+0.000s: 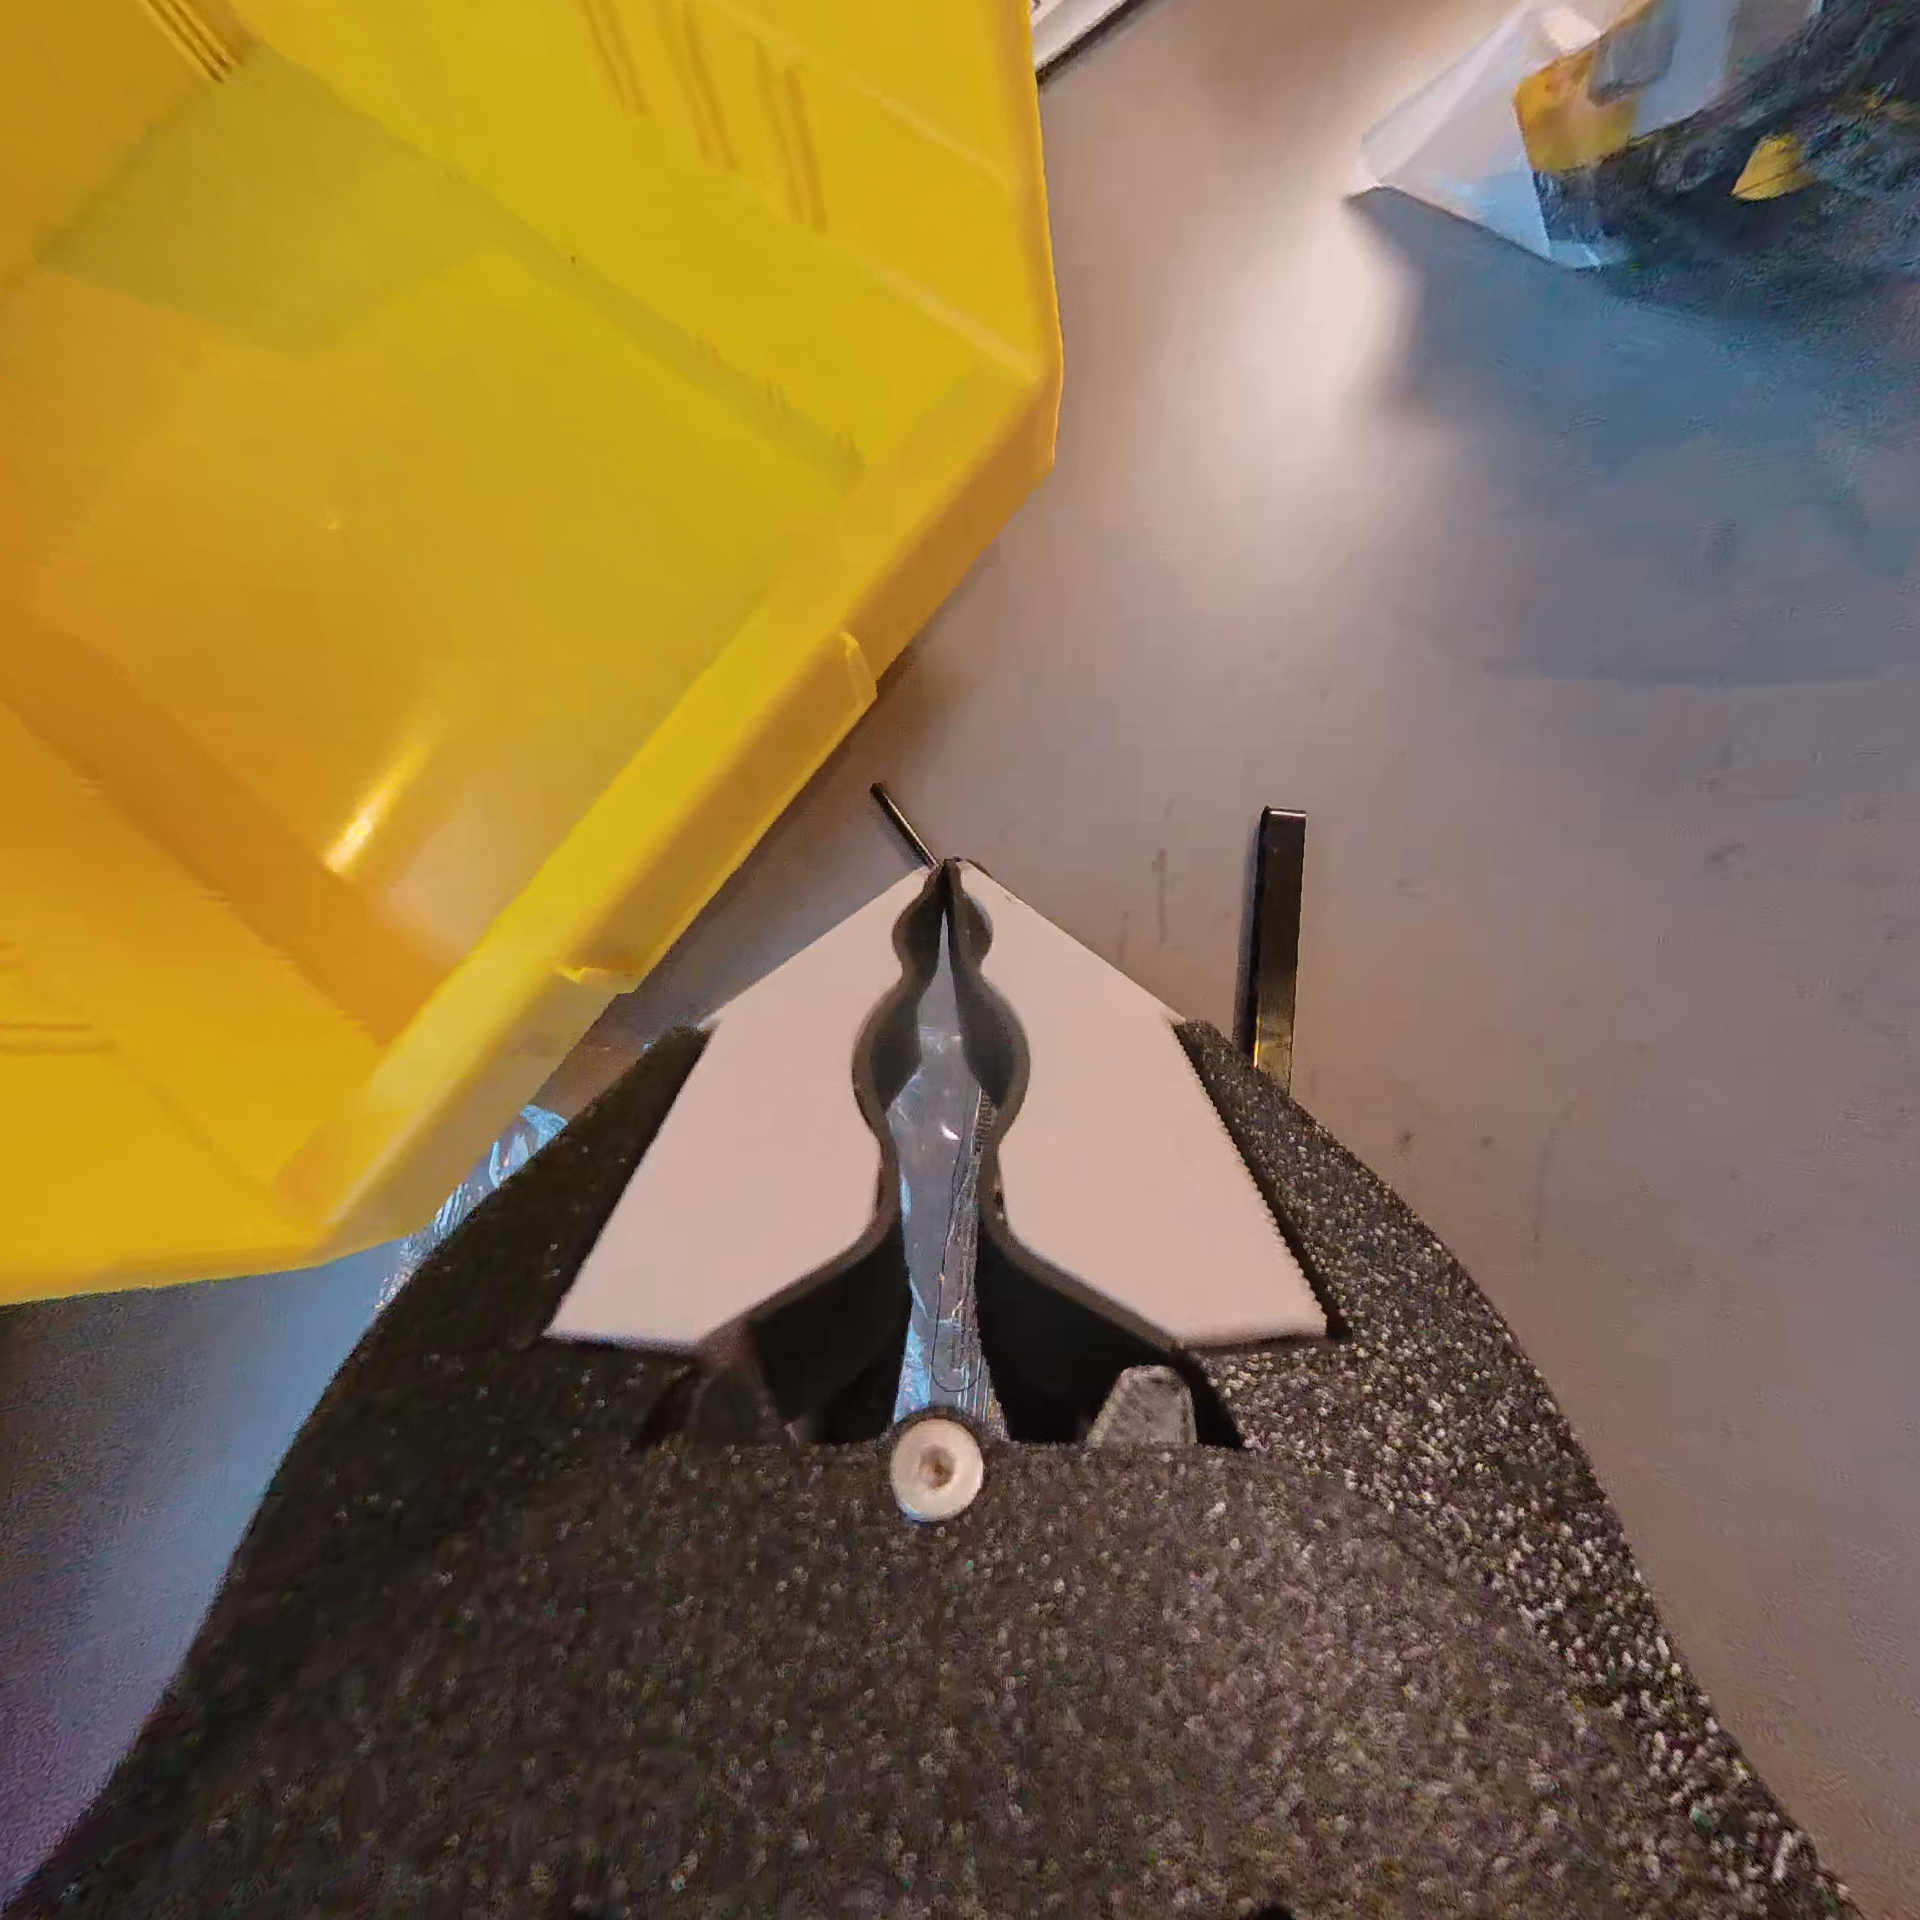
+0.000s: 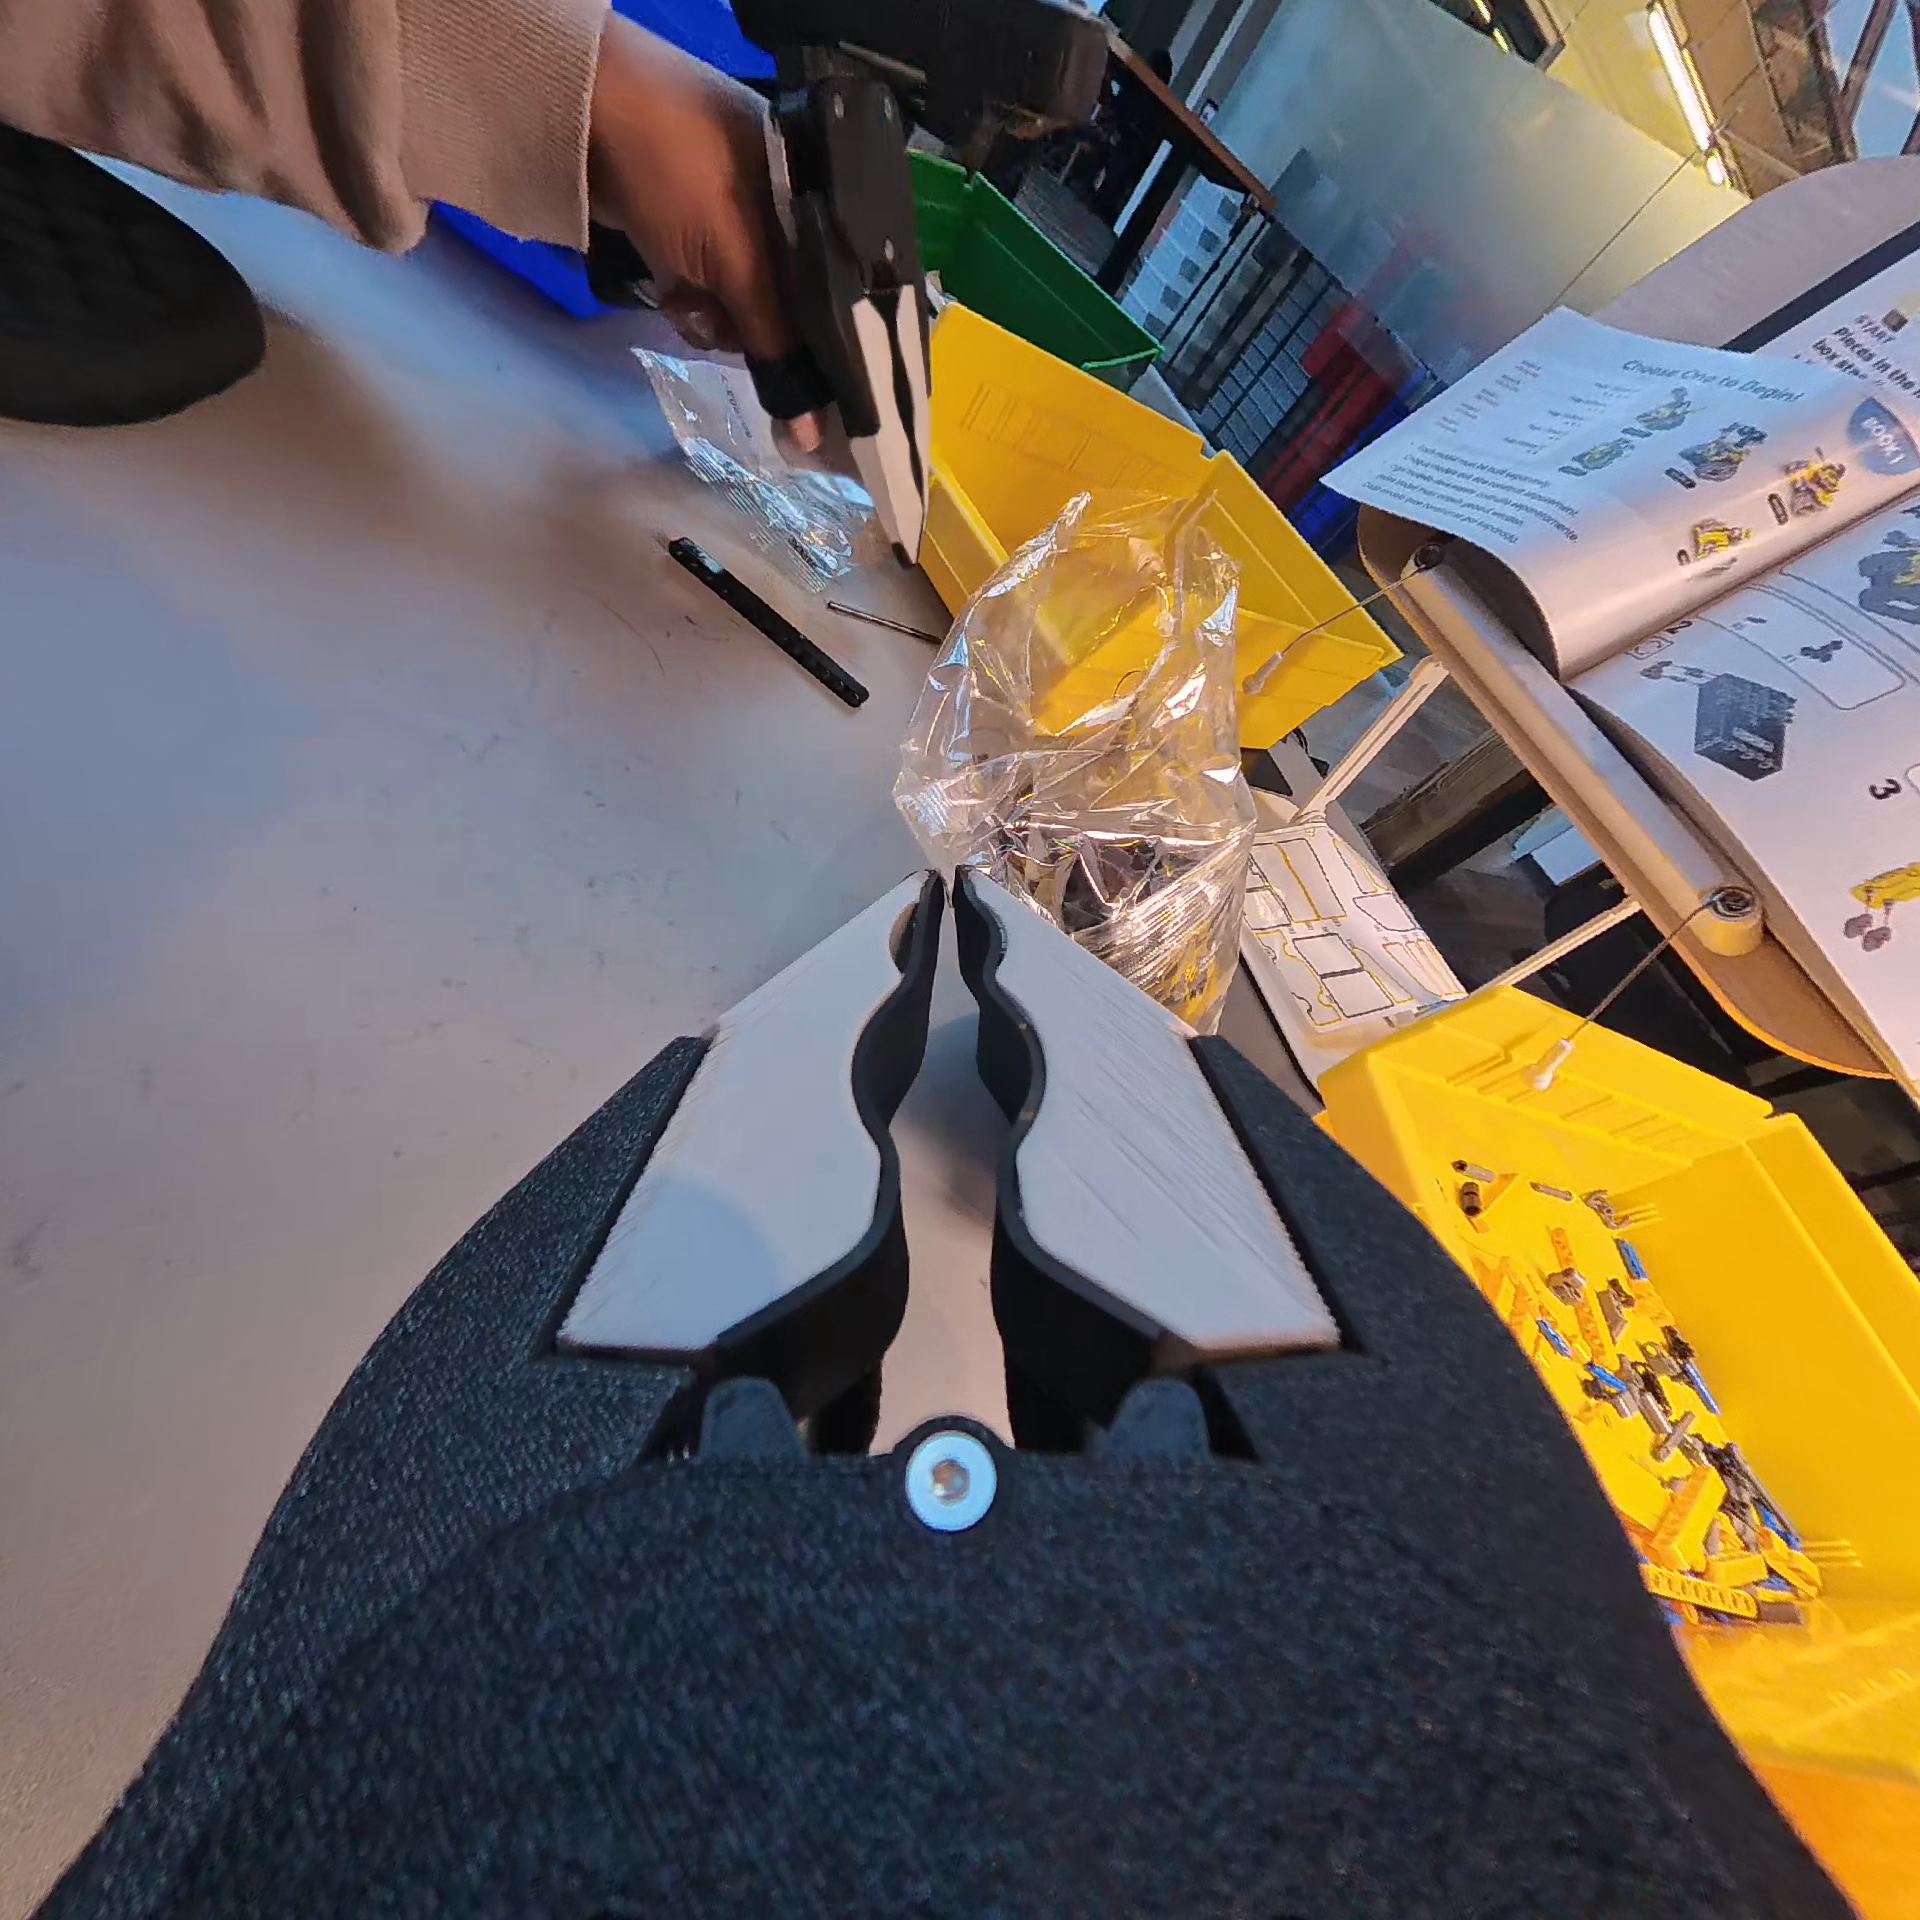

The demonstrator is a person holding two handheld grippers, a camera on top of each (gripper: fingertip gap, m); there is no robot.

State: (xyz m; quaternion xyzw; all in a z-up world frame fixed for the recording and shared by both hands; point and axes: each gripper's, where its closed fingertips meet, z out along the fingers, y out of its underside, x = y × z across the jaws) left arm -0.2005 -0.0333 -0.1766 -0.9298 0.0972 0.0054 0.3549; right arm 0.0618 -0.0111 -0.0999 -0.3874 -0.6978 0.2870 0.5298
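Note:
My left gripper is shut, its tips just above the grey table beside a yellow bin. A thin black rod lies on the table and ends right at the tips; in the right wrist view the rod lies flat, a little apart from the left gripper. A flat black beam lies to the right. An empty clear bag lies under the left gripper. My right gripper is shut on the lower corner of a clear plastic bag with dark pieces in it.
A person's hand holds the left gripper. The black beam lies on the table. An empty yellow bin, a yellow bin with small pieces, a green bin, a sticker sheet and an open booklet stand at the right.

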